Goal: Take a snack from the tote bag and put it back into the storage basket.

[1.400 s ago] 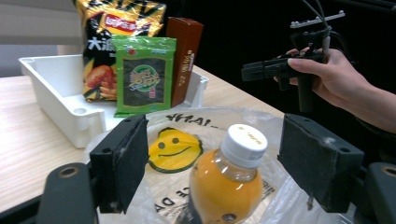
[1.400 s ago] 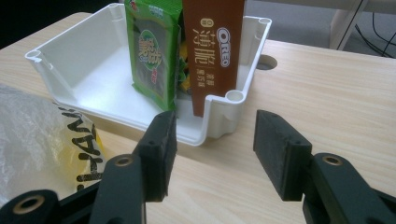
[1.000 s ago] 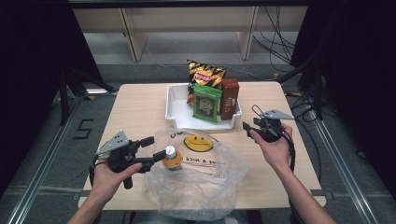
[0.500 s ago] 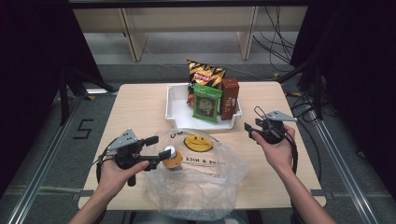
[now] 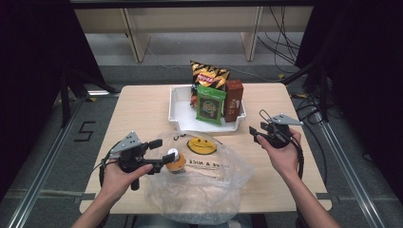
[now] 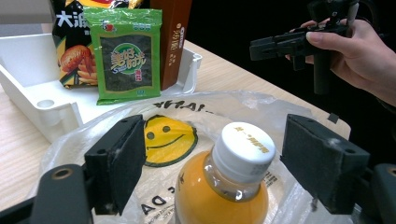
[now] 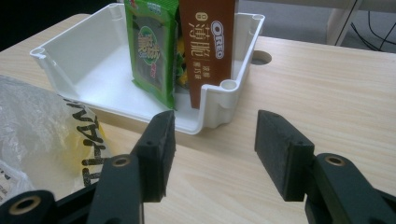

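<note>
With the left gripper (image 6: 205, 163) spread wide around the juice bottle (image 6: 224, 186) standing on the plastic bag (image 5: 204, 185), and the right gripper (image 5: 260, 134) released near the tray (image 5: 178, 107), an off-centre squeeze could topple the bottle.

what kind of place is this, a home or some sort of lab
Most likely a lab or recording room, not a home: a bare wooden table stands on a grey floor with loose cables behind it, a "5" is marked on the floor, and the surroundings are blacked out.
</note>
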### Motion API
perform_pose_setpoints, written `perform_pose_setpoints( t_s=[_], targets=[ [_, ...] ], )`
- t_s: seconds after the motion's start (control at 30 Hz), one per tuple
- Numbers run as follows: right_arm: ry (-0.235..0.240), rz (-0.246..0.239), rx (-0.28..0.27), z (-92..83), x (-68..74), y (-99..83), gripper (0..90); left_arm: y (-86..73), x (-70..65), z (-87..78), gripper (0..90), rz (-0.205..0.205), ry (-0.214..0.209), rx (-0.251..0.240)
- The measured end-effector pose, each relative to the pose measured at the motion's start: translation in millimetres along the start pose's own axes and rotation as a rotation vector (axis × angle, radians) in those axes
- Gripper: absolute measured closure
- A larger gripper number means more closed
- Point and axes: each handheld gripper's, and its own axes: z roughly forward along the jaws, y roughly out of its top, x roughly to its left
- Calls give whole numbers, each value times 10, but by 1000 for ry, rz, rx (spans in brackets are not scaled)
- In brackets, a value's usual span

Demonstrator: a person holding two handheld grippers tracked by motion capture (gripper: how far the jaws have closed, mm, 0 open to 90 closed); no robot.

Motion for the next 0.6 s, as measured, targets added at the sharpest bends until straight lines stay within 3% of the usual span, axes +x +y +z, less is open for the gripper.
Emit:
perform_pose_setpoints(
  t_s=[0.07,0.17,0.27,0.3,0.47,0.6],
  targets=[
    [-4,12,6,1,11,5,484,0,-33,15,214,3,-3,3],
    [-5,-14,-7,5,-6,14,484,7,-78,44,217,6,-5,10],
    [2,19,-14,2,10,12,484,-9,-94,94,234,23,-12,31],
    [-4,-9,-15,4,-23,14,484,-16,-99,106,248,27,-9,38],
    [-5,-6,-14,-1,-38,2,484,-83,-138,201,271,47,-21,55],
    [-12,6,-3,-4,-34,-9,484,-134,-151,237,260,67,5,75]
  ],
)
